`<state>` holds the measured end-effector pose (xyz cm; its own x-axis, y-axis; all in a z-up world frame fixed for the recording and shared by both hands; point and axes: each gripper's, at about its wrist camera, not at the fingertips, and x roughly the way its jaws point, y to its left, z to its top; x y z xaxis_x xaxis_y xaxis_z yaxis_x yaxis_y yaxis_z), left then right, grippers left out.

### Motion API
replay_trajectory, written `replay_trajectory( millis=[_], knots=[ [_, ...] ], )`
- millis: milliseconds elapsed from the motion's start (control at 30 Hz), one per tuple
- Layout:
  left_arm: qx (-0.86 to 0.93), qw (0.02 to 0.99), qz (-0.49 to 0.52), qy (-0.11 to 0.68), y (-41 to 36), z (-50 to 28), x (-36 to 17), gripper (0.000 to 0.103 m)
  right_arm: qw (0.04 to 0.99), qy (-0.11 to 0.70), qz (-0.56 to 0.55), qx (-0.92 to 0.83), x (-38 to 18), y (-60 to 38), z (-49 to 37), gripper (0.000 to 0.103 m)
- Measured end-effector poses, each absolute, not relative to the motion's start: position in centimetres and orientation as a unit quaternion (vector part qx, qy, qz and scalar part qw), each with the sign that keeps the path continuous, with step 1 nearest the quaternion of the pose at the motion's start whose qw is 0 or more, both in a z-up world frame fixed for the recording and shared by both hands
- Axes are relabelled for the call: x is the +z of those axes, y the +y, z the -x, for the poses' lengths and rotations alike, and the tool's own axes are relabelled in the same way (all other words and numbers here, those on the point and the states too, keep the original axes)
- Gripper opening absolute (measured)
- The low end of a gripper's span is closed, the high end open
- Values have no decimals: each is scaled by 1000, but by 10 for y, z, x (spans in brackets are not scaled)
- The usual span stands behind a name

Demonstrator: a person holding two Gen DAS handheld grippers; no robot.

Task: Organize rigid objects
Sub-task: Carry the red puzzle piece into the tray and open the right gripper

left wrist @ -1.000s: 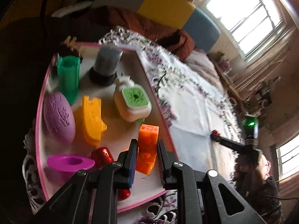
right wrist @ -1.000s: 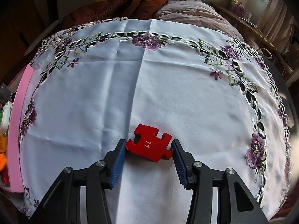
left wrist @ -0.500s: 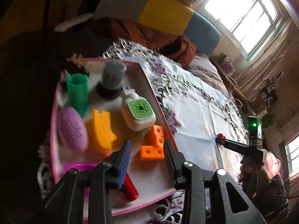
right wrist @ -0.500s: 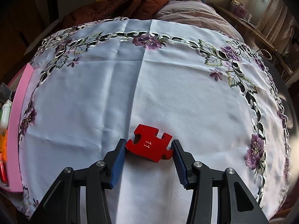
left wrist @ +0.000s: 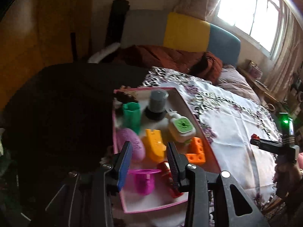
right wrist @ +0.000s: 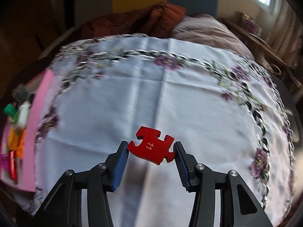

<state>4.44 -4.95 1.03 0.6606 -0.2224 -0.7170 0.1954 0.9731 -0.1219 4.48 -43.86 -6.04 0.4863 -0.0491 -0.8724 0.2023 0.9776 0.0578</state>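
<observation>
A pink tray (left wrist: 155,207) holds an orange block (left wrist: 196,153) lying by its right wall, a yellow piece (left wrist: 154,145), a purple egg (left wrist: 132,145), a green cup (left wrist: 131,117), a grey cylinder (left wrist: 157,102), a white bottle with a green cap (left wrist: 181,128), a magenta spool (left wrist: 143,179) and a red cylinder (left wrist: 167,172). My left gripper (left wrist: 148,145) hovers above the tray's near end; its jaws are opening with nothing between them. My right gripper (right wrist: 150,144) is shut on a red puzzle piece (right wrist: 151,147), held just above the white cloth.
A white embroidered tablecloth (right wrist: 170,94) covers the table, with the tray's pink wall (right wrist: 39,124) at its left edge. Behind the table lie a rust-coloured jacket (left wrist: 170,58) and a yellow and blue seat back (left wrist: 187,32). A dark chair back (left wrist: 66,104) stands left of the tray.
My left gripper let go of the orange block, which now lies on its side in the tray, and drew up and back. My right gripper lifted the red puzzle piece off the cloth.
</observation>
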Motion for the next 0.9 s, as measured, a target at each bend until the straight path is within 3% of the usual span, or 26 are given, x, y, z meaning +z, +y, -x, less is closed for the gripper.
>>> replay_trajectory(
  millis=[533,900],
  knots=[
    [-49,914,35,401,-12,-40,5,40,888,437,-48,134,-1,-262,-44,49],
    [1,922,52,383,23,-35,6,42,867,465,-15,178,-25,-188,-62,50]
  ],
)
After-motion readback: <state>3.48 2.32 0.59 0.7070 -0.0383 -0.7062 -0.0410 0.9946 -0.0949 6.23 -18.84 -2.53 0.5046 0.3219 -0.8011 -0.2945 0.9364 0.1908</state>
